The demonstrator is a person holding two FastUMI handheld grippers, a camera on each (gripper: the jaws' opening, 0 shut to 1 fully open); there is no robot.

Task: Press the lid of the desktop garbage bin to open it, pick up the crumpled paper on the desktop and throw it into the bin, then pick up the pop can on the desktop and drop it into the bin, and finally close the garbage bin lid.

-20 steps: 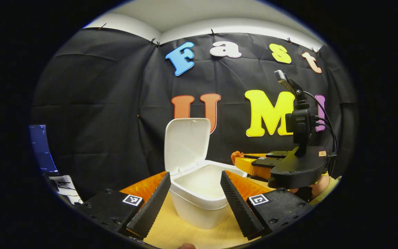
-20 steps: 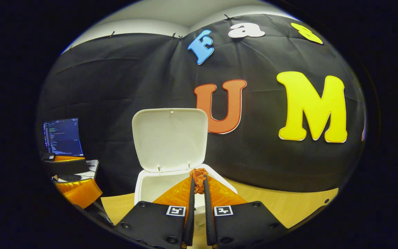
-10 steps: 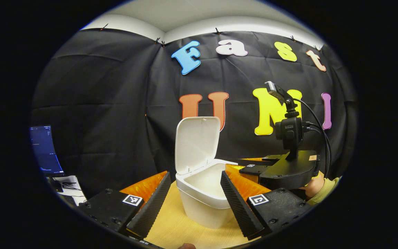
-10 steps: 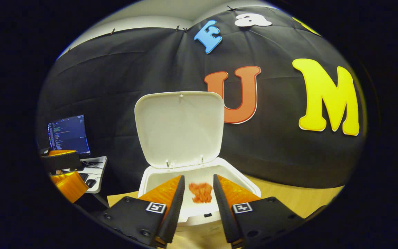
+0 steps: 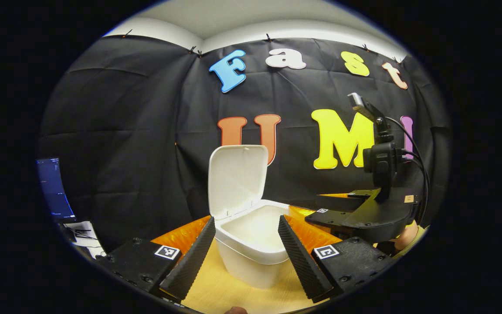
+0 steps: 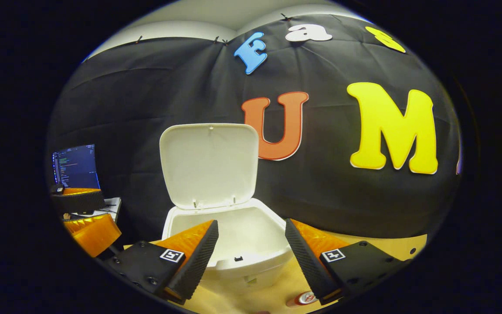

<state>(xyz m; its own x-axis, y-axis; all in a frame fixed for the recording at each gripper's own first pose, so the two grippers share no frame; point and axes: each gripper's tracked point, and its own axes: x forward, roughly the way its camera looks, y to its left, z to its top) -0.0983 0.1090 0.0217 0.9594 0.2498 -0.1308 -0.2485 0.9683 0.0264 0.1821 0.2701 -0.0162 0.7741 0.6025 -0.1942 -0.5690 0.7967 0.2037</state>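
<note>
While lid (image 6: 209, 163) stands upright, smooth white bin (image 6: 238, 257), both ridged tongs (image 6: 251, 250) spread.

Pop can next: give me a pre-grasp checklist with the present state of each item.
1. Bin lid standing open: ok.
2. Right tongs open and empty: ok.
3. Pop can located: ok, its top shows on the desktop at the lower edge of the right gripper view, near the right-hand finger.
4. Can upright or lying: cannot tell, too little of it shows.
5. Crumpled paper inside the bin: cannot tell, the bottom is hidden.
6. Left tongs open, away from the can: ok.
</note>
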